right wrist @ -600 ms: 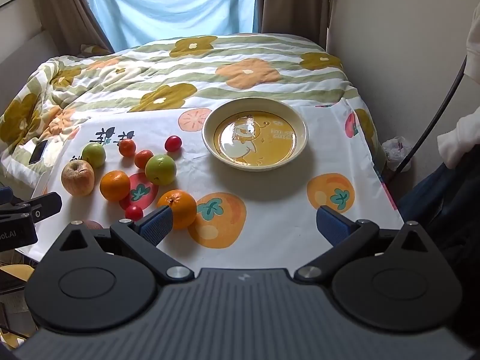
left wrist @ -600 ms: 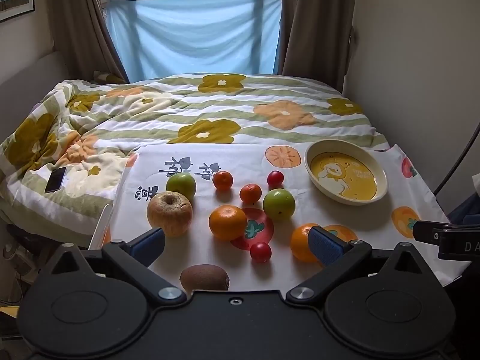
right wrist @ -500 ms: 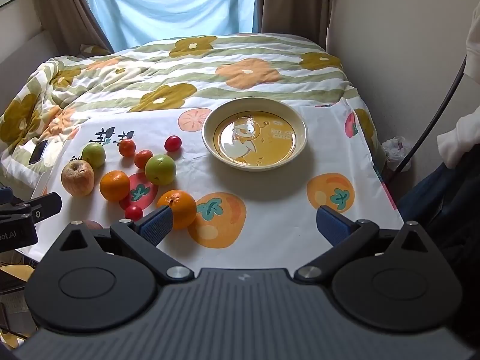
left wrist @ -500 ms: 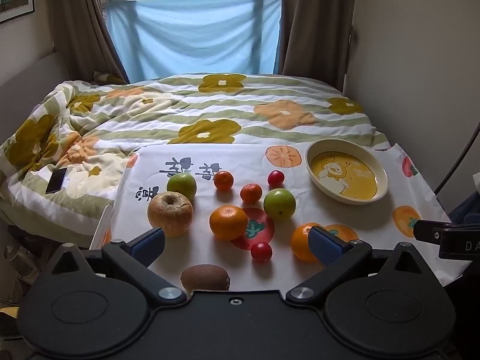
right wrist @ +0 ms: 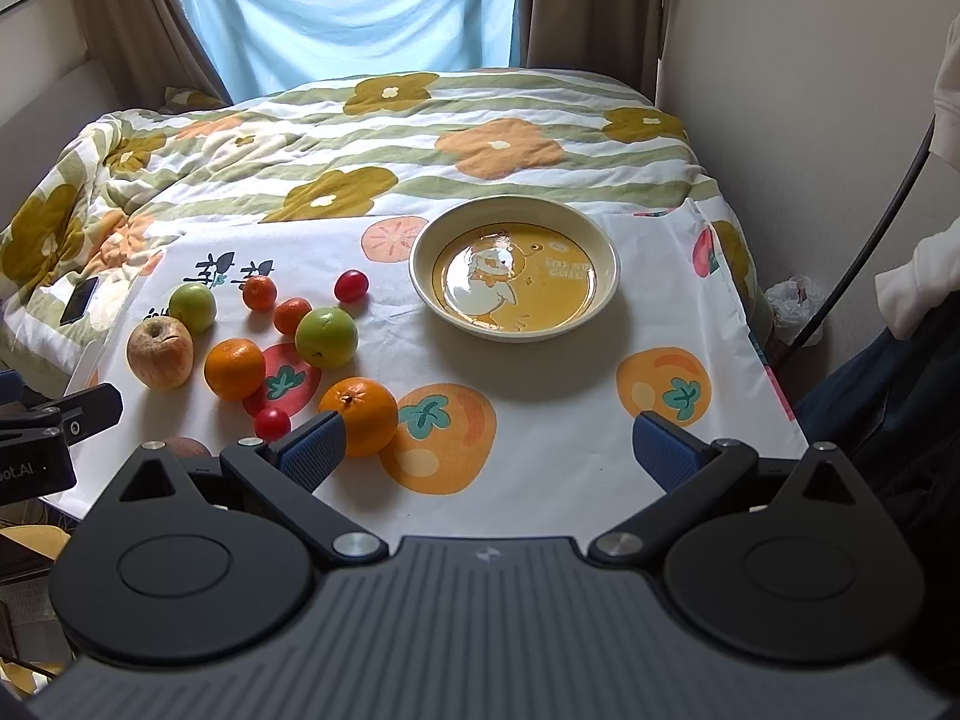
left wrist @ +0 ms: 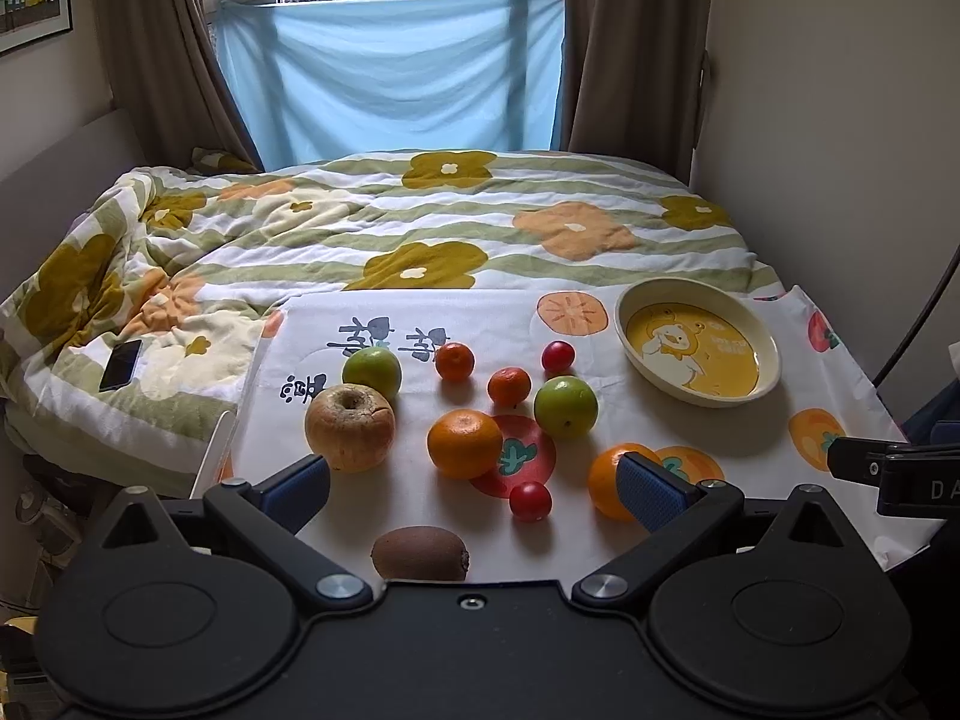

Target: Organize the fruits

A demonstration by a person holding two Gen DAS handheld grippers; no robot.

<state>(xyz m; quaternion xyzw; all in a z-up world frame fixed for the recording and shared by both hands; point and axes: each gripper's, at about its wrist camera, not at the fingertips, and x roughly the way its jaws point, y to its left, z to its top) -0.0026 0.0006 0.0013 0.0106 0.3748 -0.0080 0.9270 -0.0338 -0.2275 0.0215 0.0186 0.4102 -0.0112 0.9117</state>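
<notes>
Several fruits lie on a white printed cloth (right wrist: 558, 420): a wrinkled apple (left wrist: 350, 428), two green apples (left wrist: 565, 407), oranges (left wrist: 464, 443) (right wrist: 359, 416), small tangerines, cherry tomatoes (left wrist: 530, 501) and a kiwi (left wrist: 420, 552). A cream plate with a yellow duck picture (right wrist: 603, 240) (left wrist: 759, 336) stands empty at the right. My left gripper (left wrist: 474, 483) hangs open above the cloth's near edge, over the kiwi. My right gripper (right wrist: 489, 450) is open too, above bare cloth in front of the plate, its left finger beside an orange.
A flowered quilt (left wrist: 420, 228) covers the bed behind the cloth, with a black phone (left wrist: 120, 365) lying on it at the left. A wall and a dark cable (right wrist: 864, 252) run along the right. Part of a person's white sleeve (right wrist: 918, 288) shows at the right edge.
</notes>
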